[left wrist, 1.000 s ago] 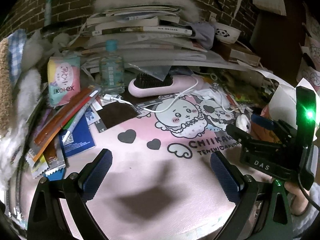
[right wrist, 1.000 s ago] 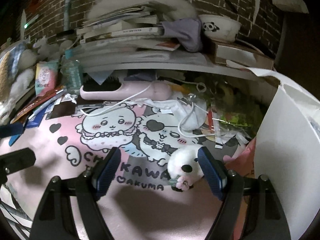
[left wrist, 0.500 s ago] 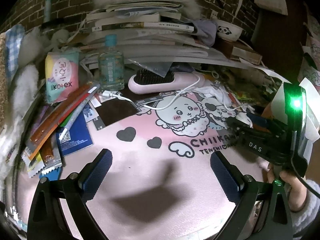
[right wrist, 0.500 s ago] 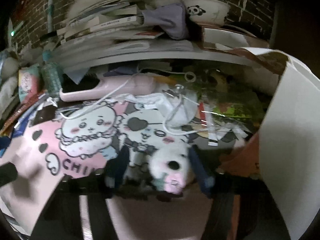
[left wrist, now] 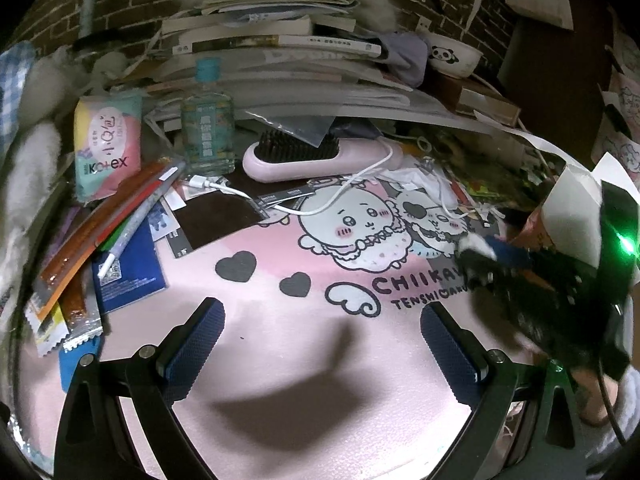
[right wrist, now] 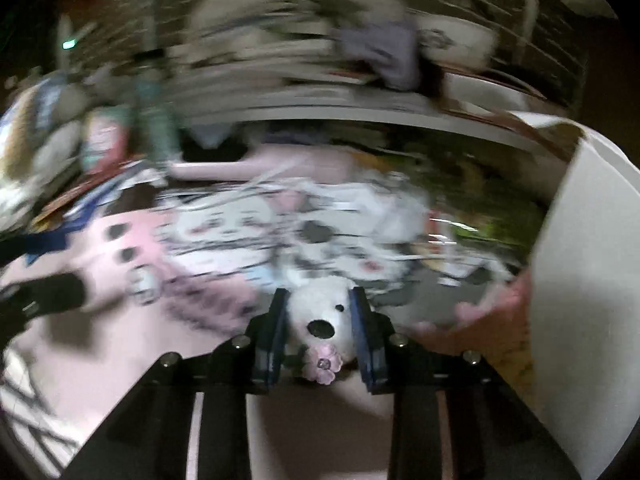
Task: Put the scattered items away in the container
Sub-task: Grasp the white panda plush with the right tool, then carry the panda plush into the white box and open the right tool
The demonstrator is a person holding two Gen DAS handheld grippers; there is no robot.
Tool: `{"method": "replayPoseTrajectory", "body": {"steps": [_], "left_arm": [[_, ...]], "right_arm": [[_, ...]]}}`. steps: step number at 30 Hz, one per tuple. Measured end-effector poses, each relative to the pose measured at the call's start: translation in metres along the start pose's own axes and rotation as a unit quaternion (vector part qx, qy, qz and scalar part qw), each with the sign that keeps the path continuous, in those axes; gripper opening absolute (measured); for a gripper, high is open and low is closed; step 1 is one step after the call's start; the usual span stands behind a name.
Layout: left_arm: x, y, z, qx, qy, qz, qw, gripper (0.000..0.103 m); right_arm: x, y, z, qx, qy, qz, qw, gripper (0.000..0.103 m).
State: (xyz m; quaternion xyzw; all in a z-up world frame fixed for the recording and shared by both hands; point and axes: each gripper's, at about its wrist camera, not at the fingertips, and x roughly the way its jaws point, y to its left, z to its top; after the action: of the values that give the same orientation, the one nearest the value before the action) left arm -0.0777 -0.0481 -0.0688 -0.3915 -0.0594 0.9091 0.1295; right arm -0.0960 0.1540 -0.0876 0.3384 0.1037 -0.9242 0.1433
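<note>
My right gripper (right wrist: 320, 312) is shut on a small white plush panda (right wrist: 322, 310) with a pink flower; the rest of the right wrist view is blurred by motion. A white container (right wrist: 588, 280) rises at the far right, a person's hand (right wrist: 488, 324) holding its wall. In the left wrist view my left gripper (left wrist: 320, 332) hangs open over the pink cartoon mat (left wrist: 280, 320), nothing between its fingers. The right gripper (left wrist: 492, 260) shows there at the right edge with the plush, beside the container (left wrist: 576, 208).
At the mat's back lie a pink hairbrush (left wrist: 320, 156), a white cable (left wrist: 344, 196), a clear bottle (left wrist: 208, 132) and a Kotex pack (left wrist: 108, 148). Sachets, pens and a blue booklet (left wrist: 128, 276) pile on the left. Stacked books and a panda bowl (left wrist: 454, 58) sit behind.
My right gripper closed on the plush panda, which lay between its open fingers a second ago, and is now moving quickly. The left gripper stayed open and nearly still.
</note>
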Motion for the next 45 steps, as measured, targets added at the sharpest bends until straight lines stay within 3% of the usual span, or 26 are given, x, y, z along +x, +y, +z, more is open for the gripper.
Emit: {"method": "replayPoseTrajectory", "body": {"steps": [3, 7, 9, 18, 20, 29, 45], "left_arm": [[-0.001, 0.002, 0.000, -0.002, -0.001, 0.001, 1.0000, 0.098], [-0.003, 0.004, -0.001, -0.002, -0.002, 0.001, 1.0000, 0.098], [-0.004, 0.004, -0.001, -0.003, -0.002, 0.003, 1.0000, 0.098], [-0.006, 0.004, -0.001, -0.002, -0.002, 0.004, 1.0000, 0.098], [-0.007, 0.003, -0.001, -0.001, -0.001, 0.004, 1.0000, 0.098], [-0.013, 0.002, -0.005, -0.004, -0.005, 0.007, 1.0000, 0.098], [-0.045, 0.006, -0.014, -0.020, -0.023, 0.039, 0.9988, 0.098]], "right_arm": [[-0.004, 0.010, -0.001, -0.012, -0.004, 0.005, 1.000, 0.029], [0.001, 0.008, 0.000, -0.003, 0.003, -0.009, 1.000, 0.042], [0.007, 0.005, 0.000, 0.007, 0.018, -0.001, 1.000, 0.043], [0.010, 0.006, -0.006, 0.012, 0.020, -0.012, 1.000, 0.043], [0.009, 0.006, -0.007, 0.014, 0.017, -0.013, 1.000, 0.036], [-0.003, 0.015, -0.010, 0.008, 0.003, 0.009, 1.000, 0.031], [-0.066, 0.070, 0.005, -0.095, -0.088, -0.008, 0.992, 0.031]]}}
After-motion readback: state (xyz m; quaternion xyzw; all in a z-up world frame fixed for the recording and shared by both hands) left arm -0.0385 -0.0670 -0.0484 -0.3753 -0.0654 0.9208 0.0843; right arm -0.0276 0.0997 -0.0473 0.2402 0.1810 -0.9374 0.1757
